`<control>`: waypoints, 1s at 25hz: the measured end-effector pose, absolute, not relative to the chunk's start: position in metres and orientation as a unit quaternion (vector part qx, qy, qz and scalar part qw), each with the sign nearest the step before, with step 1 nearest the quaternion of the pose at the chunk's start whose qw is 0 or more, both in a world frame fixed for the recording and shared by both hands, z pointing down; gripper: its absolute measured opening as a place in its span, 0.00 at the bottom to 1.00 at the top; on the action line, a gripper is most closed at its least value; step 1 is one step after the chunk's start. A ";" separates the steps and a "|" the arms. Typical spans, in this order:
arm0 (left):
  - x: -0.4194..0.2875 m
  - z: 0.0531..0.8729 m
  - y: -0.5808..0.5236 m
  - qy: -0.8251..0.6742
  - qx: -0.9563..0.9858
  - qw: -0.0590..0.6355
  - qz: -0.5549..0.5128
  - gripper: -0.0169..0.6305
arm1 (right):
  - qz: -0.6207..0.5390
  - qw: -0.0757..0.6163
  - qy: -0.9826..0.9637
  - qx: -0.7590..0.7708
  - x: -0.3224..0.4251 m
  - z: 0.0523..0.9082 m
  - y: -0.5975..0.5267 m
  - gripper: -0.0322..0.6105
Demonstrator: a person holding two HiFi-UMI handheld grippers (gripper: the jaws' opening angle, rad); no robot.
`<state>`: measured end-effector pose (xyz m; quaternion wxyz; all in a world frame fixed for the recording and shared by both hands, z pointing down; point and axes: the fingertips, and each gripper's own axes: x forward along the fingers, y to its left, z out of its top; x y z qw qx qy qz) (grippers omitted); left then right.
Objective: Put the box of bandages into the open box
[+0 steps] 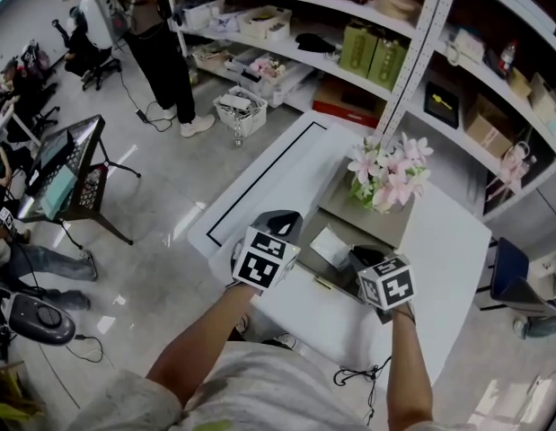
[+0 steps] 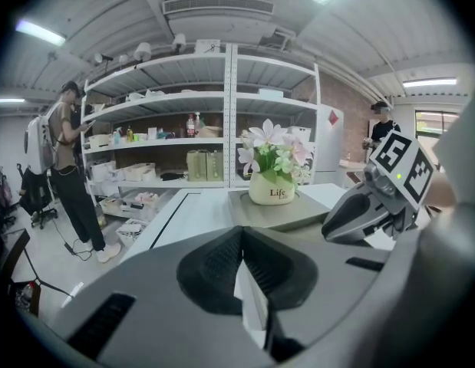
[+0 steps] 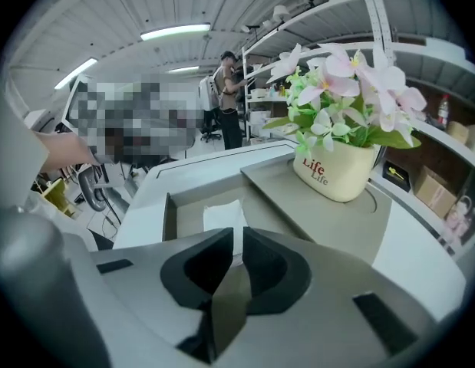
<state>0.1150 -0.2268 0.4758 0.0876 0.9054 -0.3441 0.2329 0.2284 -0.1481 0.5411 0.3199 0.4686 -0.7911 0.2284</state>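
Observation:
The open grey box [image 3: 169, 217] lies on the white table [image 1: 286, 164] just in front of both grippers. A white box of bandages [image 3: 224, 218] rests flat inside it, seen as a white patch [image 1: 330, 246] in the head view. My left gripper [image 2: 241, 259] is at the box's left end, shut on a thin pale flap [image 2: 252, 301] that stands edge-on between its jaws. At the right end, my right gripper [image 3: 235, 255] is shut on a grey flap [image 3: 228, 305] of the same box. The right gripper [image 2: 375, 198] also shows in the left gripper view.
A cream flower pot [image 1: 385, 182] stands on a grey slab [image 1: 349, 209] right behind the box. White shelving [image 1: 412, 52] runs along the far side. A person [image 1: 161, 43] stands by the shelves at far left, with a wire basket [image 1: 240, 110] on the floor.

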 end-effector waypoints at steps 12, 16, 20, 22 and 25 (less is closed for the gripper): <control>0.121 0.463 -0.228 -0.285 0.928 0.066 0.232 0.03 | 0.230 0.245 -0.757 0.561 0.235 0.494 -0.141 0.10; 0.121 0.458 -0.230 -0.262 0.935 0.060 0.230 0.03 | 0.230 0.228 -0.738 0.593 0.235 0.481 -0.135 0.09; 0.117 0.455 -0.231 -0.242 0.942 0.057 0.227 0.03 | 0.226 0.211 -0.718 0.623 0.232 0.468 -0.129 0.09; 0.114 0.452 -0.232 -0.233 0.944 0.057 0.225 0.03 | 0.225 0.202 -0.708 0.638 0.229 0.461 -0.124 0.08; 0.110 0.447 -0.231 -0.218 0.949 0.054 0.221 0.03 | 0.220 0.184 -0.691 0.664 0.224 0.449 -0.116 0.08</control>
